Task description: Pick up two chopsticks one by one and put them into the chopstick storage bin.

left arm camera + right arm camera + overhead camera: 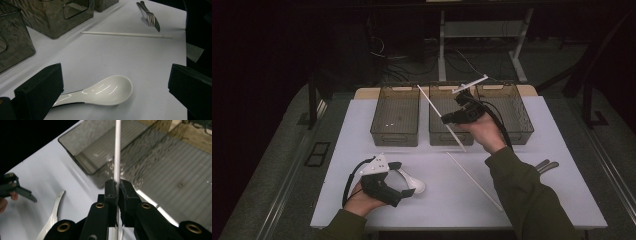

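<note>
Three clear bins (395, 122) wall off the far side of the bench (362, 165) — in front, a white spoon (414, 186), a loose chopstick (474, 181) and a fork (546, 165) lie scattered, with bare white surface between them.

fork (150, 18) beside knife (156, 25) | left bin (395, 116) | right bin (507, 107)

White chopstick (469, 84): thin, straight, matte; raised off the surface at about 1 o'clock from centre, above the middle bin (451, 121), tilted, far end toward 2 o'clock; pinched near its middle.

White ceramic spoon (414, 186): glossy, bowl up, flat on the surface at 7 o'clock, bowl toward 3 o'clock, handle toward 9 o'clock.
</note>
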Action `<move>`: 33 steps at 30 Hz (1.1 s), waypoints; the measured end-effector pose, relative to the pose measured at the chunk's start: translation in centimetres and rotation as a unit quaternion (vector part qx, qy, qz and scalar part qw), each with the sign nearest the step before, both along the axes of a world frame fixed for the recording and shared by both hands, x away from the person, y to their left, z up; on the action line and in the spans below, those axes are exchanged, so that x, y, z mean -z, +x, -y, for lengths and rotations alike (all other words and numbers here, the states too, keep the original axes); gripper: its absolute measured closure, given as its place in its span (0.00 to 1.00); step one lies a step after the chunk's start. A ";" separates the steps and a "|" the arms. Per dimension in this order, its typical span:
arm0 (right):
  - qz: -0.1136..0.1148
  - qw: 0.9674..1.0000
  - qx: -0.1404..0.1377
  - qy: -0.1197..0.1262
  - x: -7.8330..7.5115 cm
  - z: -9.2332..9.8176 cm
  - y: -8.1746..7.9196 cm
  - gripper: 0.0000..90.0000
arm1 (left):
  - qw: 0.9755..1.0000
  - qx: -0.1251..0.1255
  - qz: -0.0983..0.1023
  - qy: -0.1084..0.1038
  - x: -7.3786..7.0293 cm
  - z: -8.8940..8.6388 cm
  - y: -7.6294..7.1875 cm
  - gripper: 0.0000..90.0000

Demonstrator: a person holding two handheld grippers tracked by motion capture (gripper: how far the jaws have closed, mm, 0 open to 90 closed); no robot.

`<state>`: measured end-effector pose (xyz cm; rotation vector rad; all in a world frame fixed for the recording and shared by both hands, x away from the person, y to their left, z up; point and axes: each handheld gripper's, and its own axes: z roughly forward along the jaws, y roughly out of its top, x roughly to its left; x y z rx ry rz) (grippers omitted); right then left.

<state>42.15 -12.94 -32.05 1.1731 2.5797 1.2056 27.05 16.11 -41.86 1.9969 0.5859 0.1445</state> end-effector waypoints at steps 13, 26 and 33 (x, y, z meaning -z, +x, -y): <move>-0.005 1.000 -0.006 0.005 -1.3 -4.7 3.8 0.94 | 1.000 0.000 0.002 0.002 0.0 0.1 0.0 0.00; -0.015 1.000 0.011 0.017 -1.8 -9.6 7.6 0.94 | 1.000 0.004 0.005 -0.001 0.0 0.2 -0.1 0.00; -0.013 1.000 0.014 0.016 -1.3 -12.4 8.7 0.94 | 1.000 0.005 0.005 -0.006 -0.1 0.1 -0.1 0.00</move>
